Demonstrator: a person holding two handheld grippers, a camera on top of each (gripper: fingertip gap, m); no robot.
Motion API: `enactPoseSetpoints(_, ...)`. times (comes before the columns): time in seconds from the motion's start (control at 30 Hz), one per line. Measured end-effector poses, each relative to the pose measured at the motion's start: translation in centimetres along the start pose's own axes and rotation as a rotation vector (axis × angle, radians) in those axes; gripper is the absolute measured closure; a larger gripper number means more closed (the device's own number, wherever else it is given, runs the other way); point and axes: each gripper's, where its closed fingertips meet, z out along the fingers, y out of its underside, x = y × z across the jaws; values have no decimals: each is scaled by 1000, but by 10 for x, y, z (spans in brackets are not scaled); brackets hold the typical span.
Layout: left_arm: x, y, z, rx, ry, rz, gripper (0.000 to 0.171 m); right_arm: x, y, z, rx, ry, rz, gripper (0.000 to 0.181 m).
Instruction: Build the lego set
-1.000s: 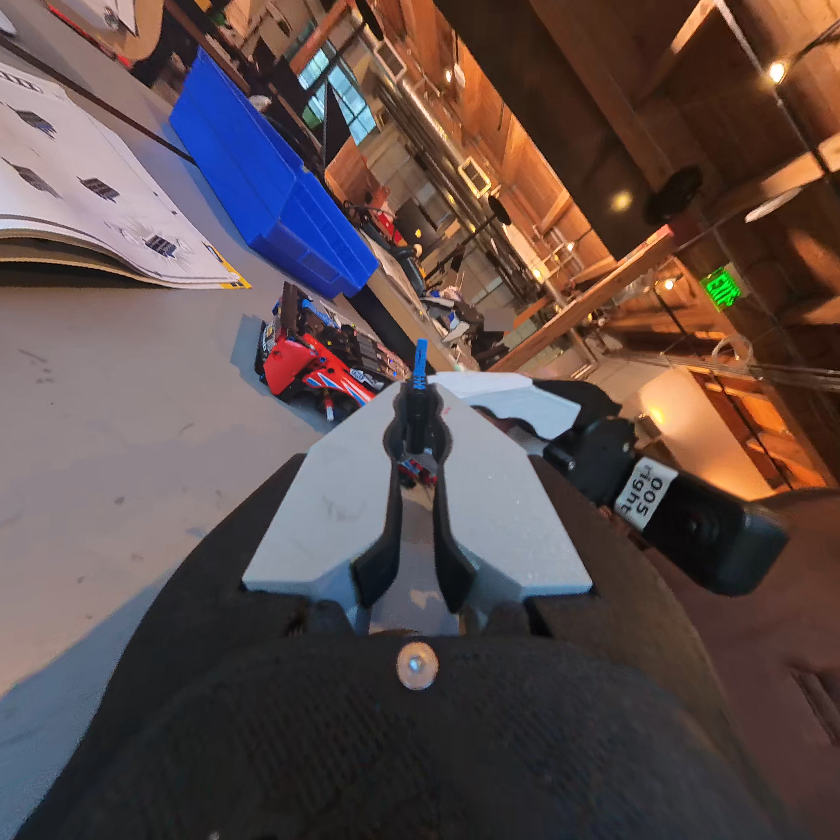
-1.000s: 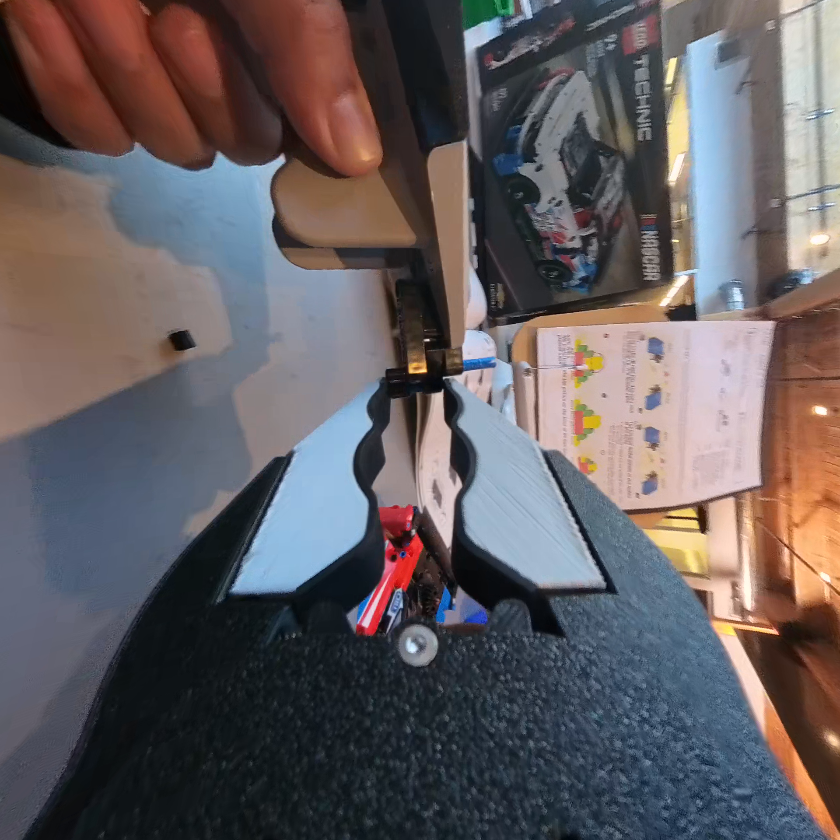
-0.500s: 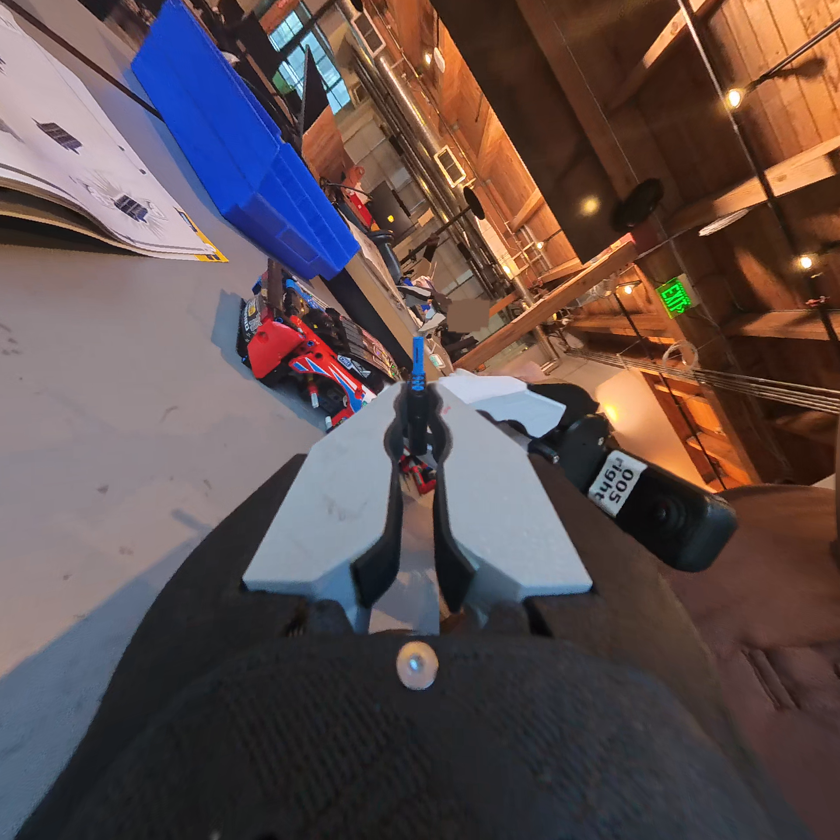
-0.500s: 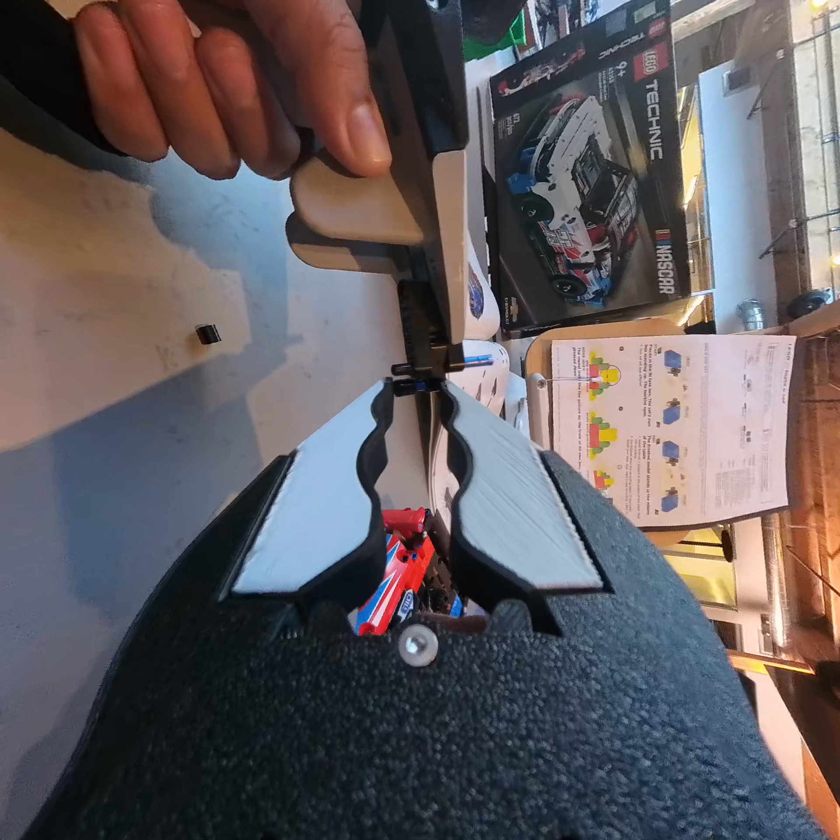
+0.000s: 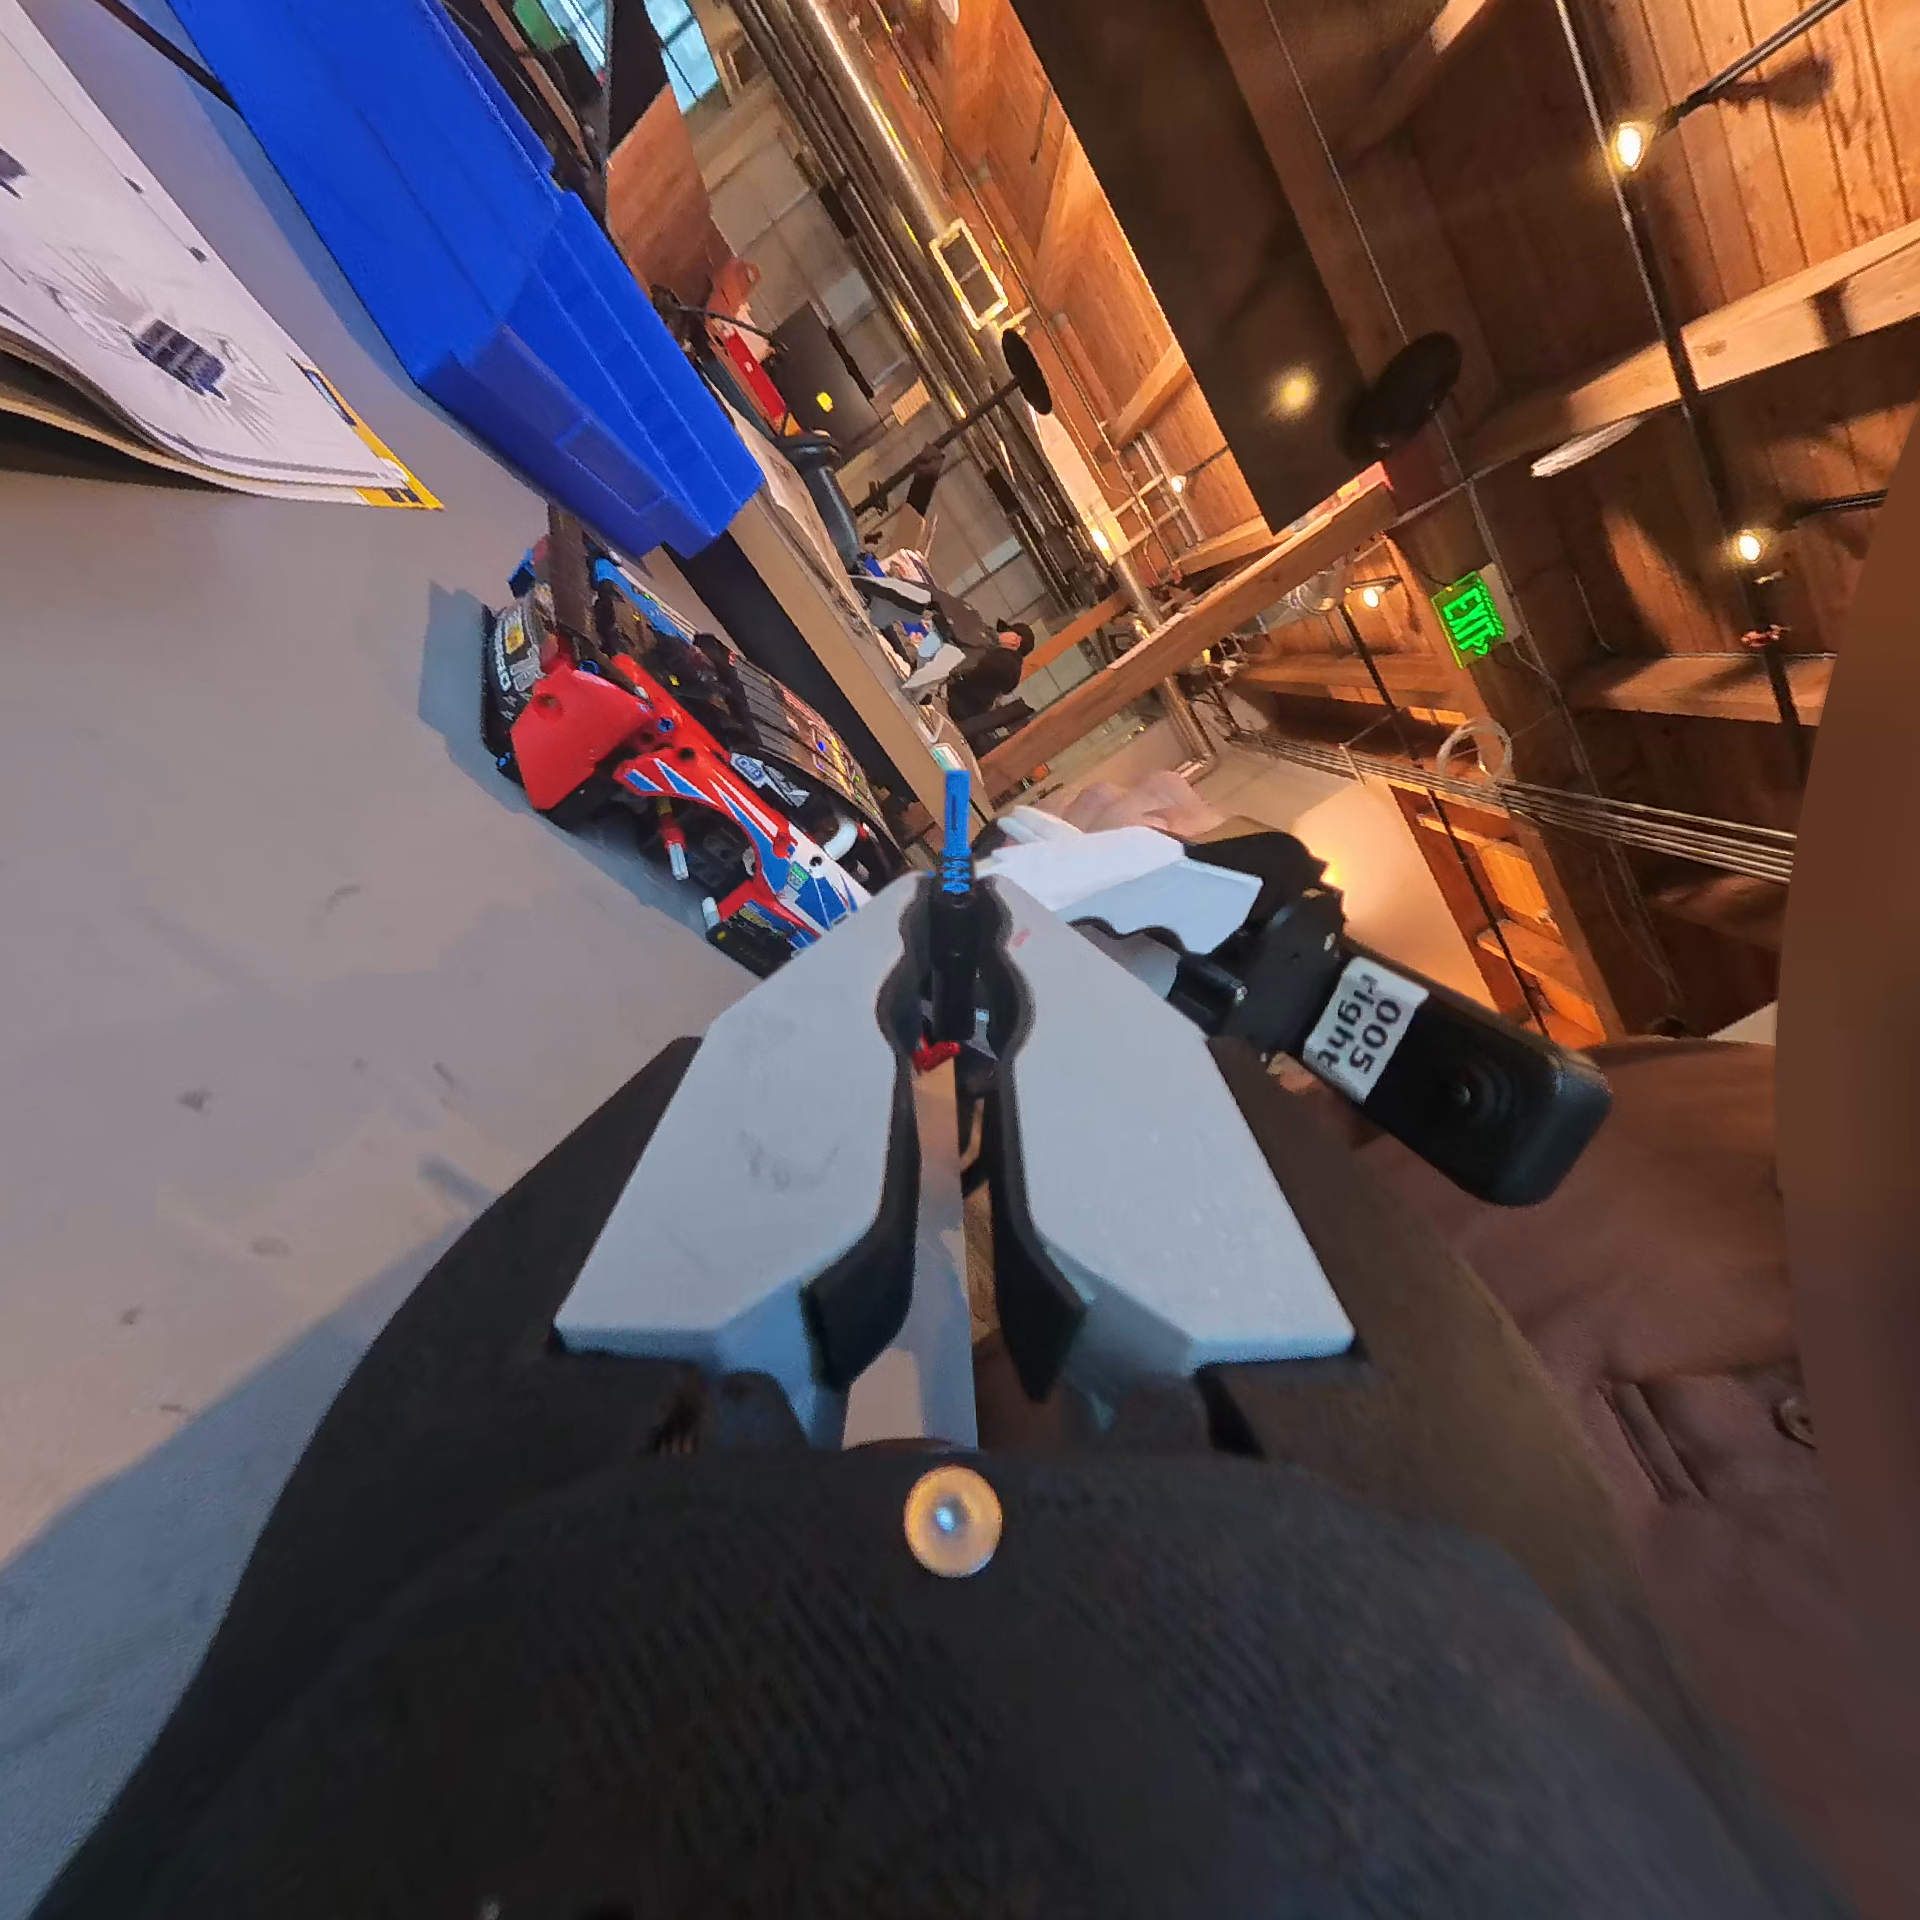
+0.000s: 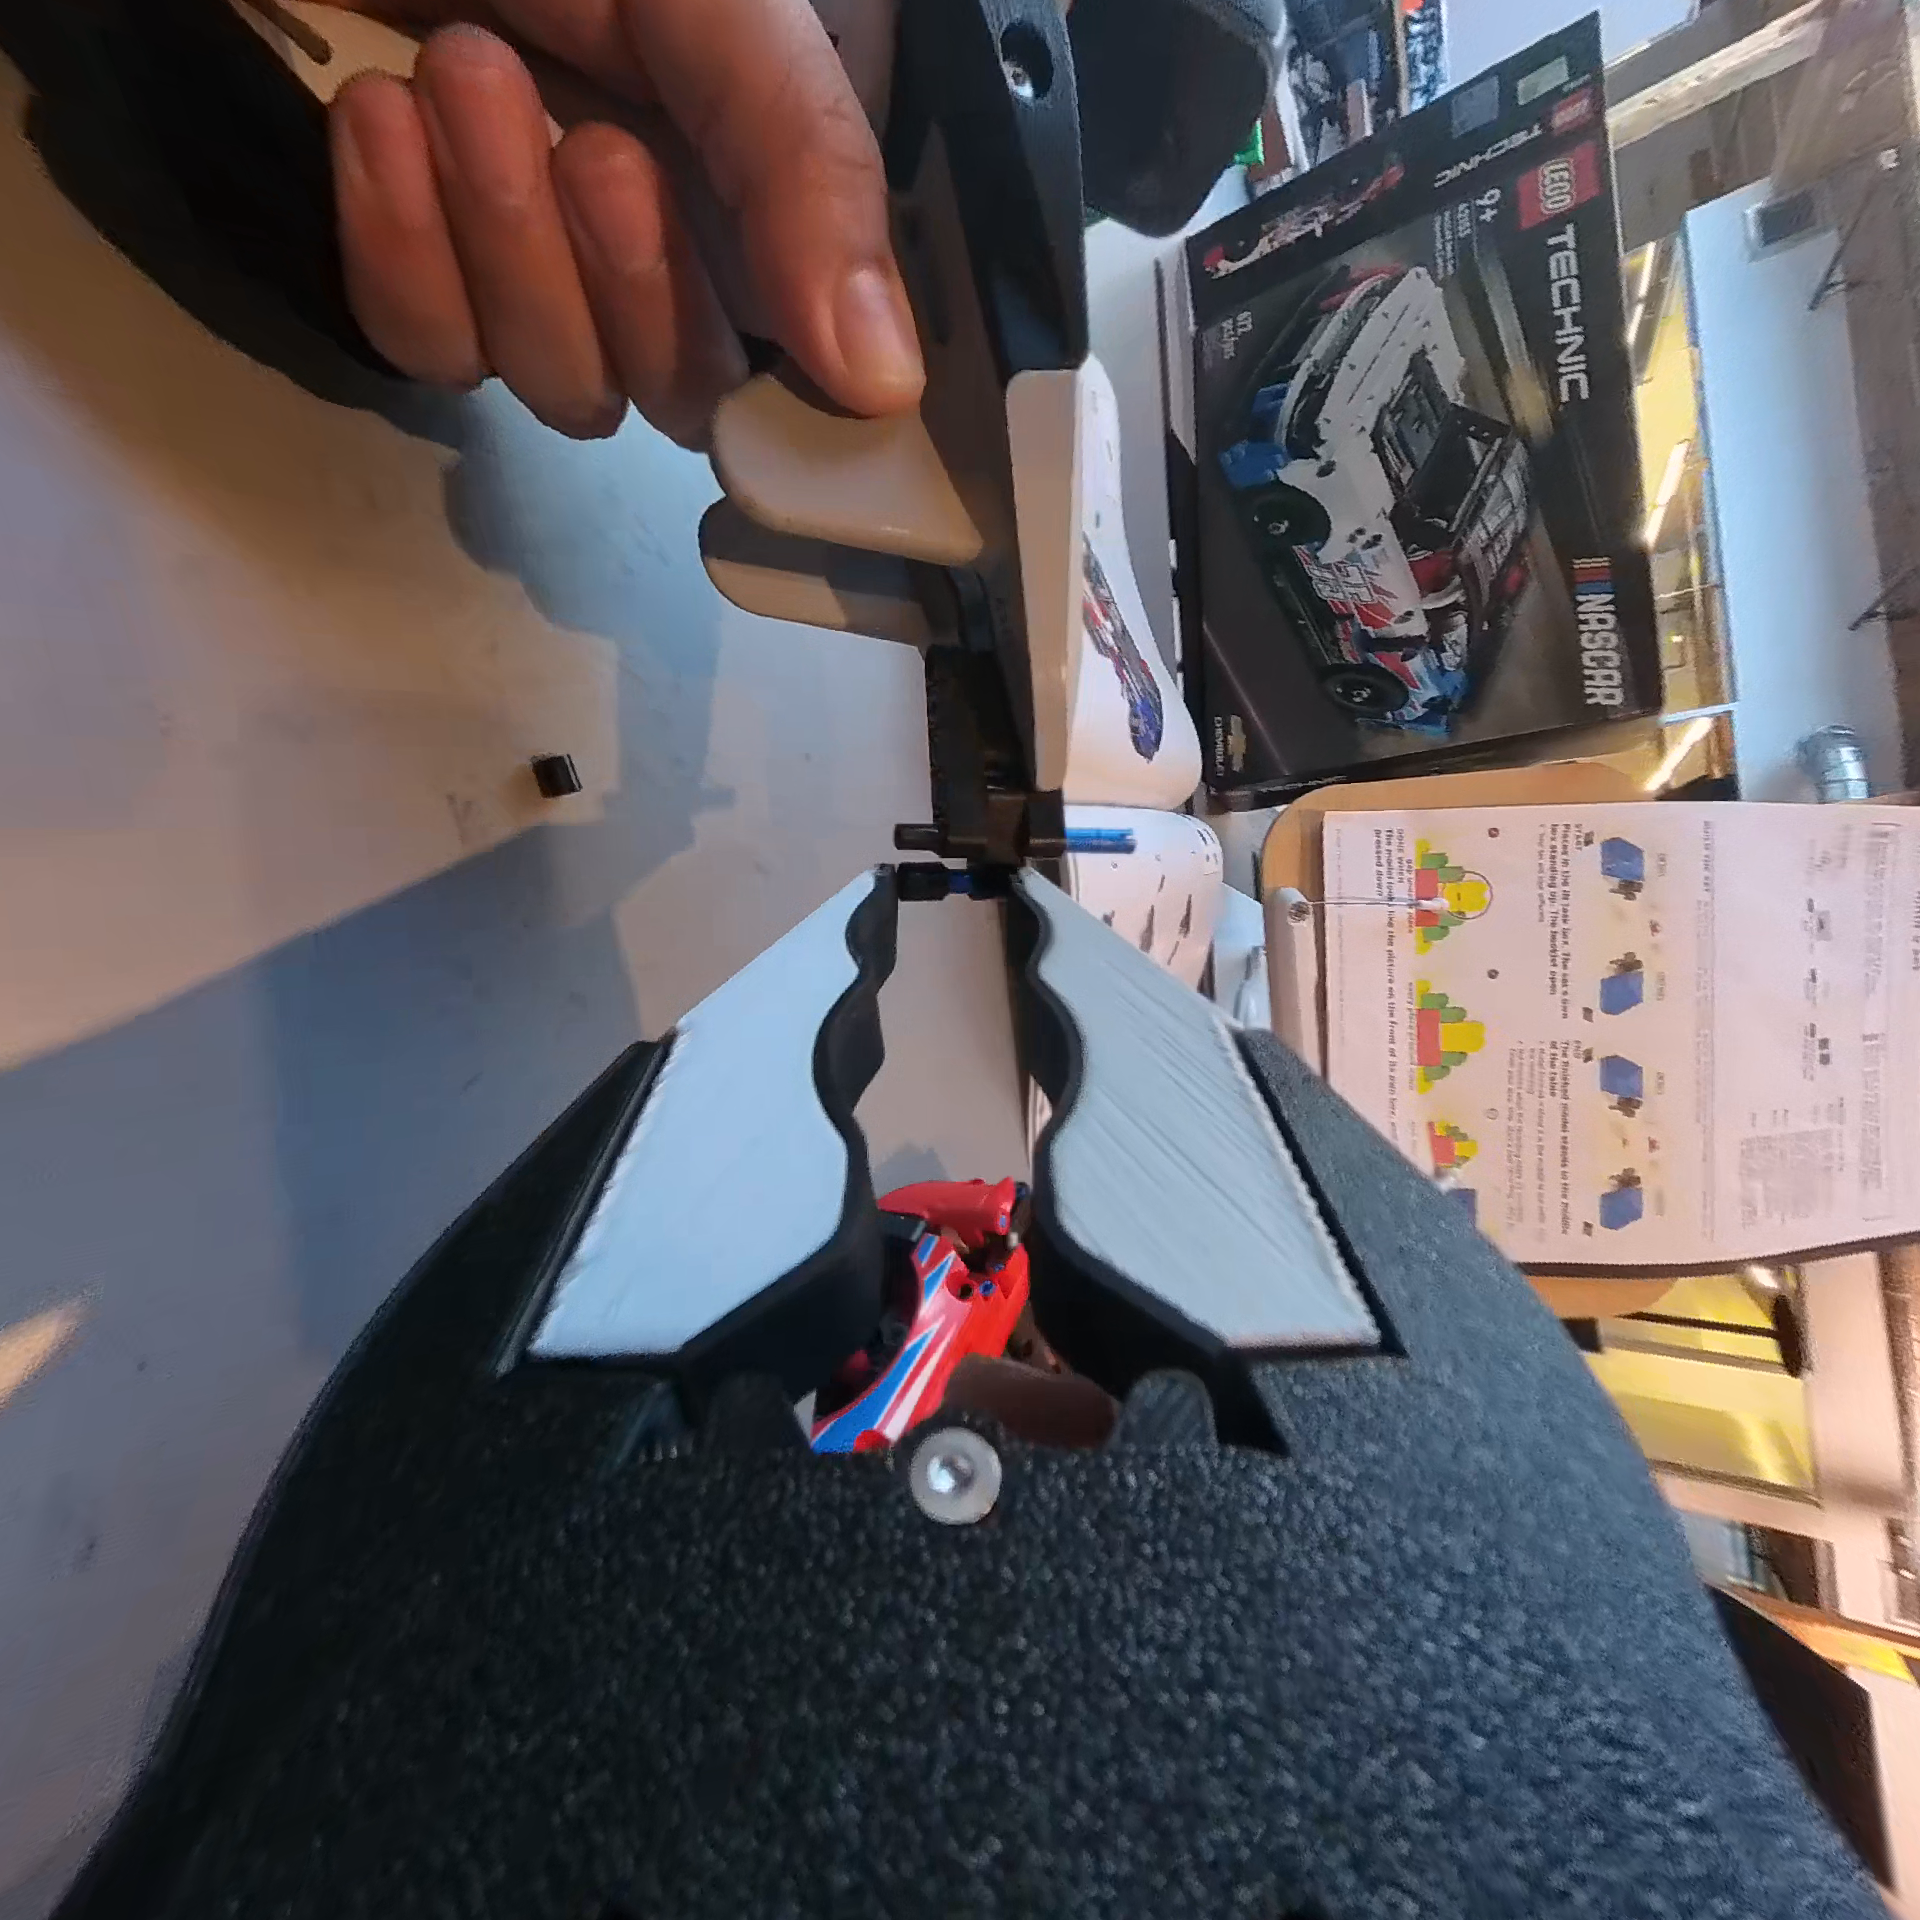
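The left gripper (image 5: pixel 954 940) is pinching a black beam (image 5: pixel 951 961); the right gripper (image 6: pixel 948 883) is clamping a small pin (image 6: pixel 940 882), which may slip if misaligned.

Both cameras sit just behind their own fingers, rolled sideways and close above the table (image 5: pixel 208 935). The left wrist view looks along the tabletop toward the far hall, with the right gripper (image 5: pixel 1049 847) near on its right. The right wrist view faces the left gripper (image 6: pixel 997 821) close ahead. Both views share the red car (image 5: pixel 665 790) (image 6: pixel 935 1309).
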Motion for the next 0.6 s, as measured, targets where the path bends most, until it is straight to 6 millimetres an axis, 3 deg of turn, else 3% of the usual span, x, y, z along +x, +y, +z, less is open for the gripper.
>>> enactPoseSetpoints(0.17,1,5,-1,-58,15,4,167,-5,-2,-2,32,-78,67,161)
enactPoseSetpoints(0.6,12,5,-3,-46,237,-213,166,-2,-14,-11,137,-88,198,158)
